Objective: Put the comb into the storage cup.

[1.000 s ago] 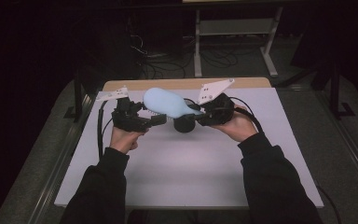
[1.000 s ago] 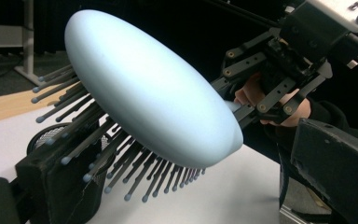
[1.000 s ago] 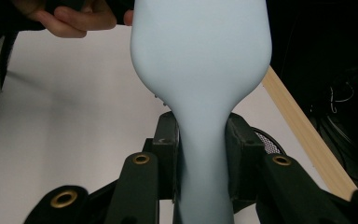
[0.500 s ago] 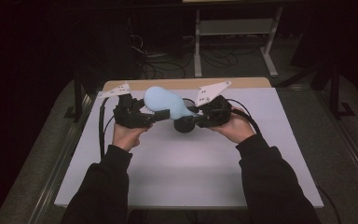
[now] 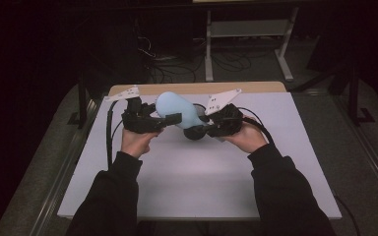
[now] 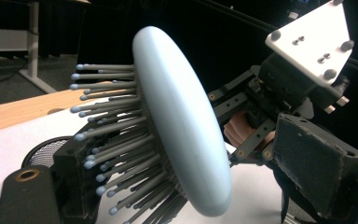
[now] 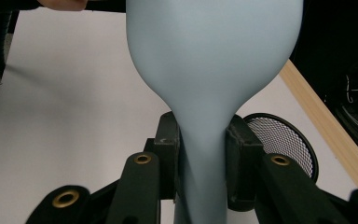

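Change since earlier: the hairbrush (image 5: 177, 111) has tipped a little, its pale back now turned more toward the left gripper (image 5: 170, 119); the fingers of that gripper have just been closing around the brush head; both hands sit about where they were.
Hairbrush: a pale blue paddle brush with grey, ball-tipped bristles (image 6: 107, 140), held up in the air over the middle rear of the worktop (image 5: 197, 182), between the two grippers.
Right gripper (image 7: 200, 158): its two black fingers pinch the narrow neck of the brush handle, pads pressed flat on either side; the broad head rises away from them in the right gripper view.
Left gripper, state: its fingers stand apart with the brush head between them, one on the bristle side and one on the smooth back; whether the pads press on the head I cannot tell.
Left hand (image 5: 135, 142): grips the left gripper from below, cable trailing back along the sleeve.
Right hand (image 5: 248, 137): cradles the right gripper, whose grey three-cornered plate (image 5: 221, 101) points up and outward.
Mesh cup (image 7: 279, 140): a round black wire-mesh holder on the worktop, just behind and under the brush handle.
Worktop: white sheet with a wooden strip (image 5: 246, 87) along the far edge.
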